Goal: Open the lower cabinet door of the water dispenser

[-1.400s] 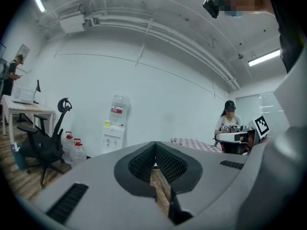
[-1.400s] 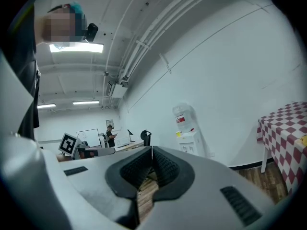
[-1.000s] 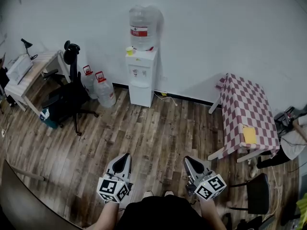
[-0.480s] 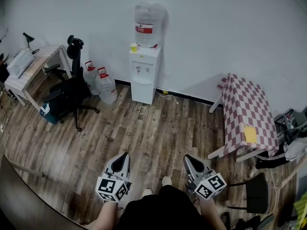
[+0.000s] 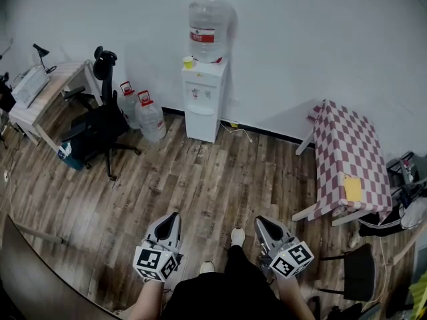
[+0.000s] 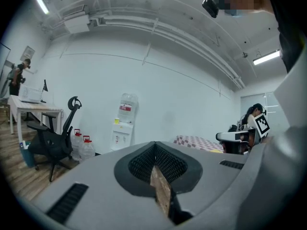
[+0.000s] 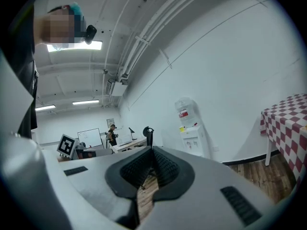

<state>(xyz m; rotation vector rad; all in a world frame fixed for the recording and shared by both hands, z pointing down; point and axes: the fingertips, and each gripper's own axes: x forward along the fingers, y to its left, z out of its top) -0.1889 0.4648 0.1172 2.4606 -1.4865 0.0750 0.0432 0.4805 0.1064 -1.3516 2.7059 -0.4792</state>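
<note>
Your left hand-held gripper is pressed together on nothing and has kept its place low in the head view over the past second. What has changed is the room beyond it. The black office chair and the two clear water jugs with red caps have slid slightly rightward. So has the white water dispenser with the clear bottle on top, which stands at the far edge of the brown wood-plank floor, against the white wall. A white shoe has come forward between the tools. I take that as you stepping towards the dispenser. Its lower cabinet door looks shut and is still well apart from both tools. Your right hand-held gripper is likewise closed and empty, so opening it comes later.
</note>
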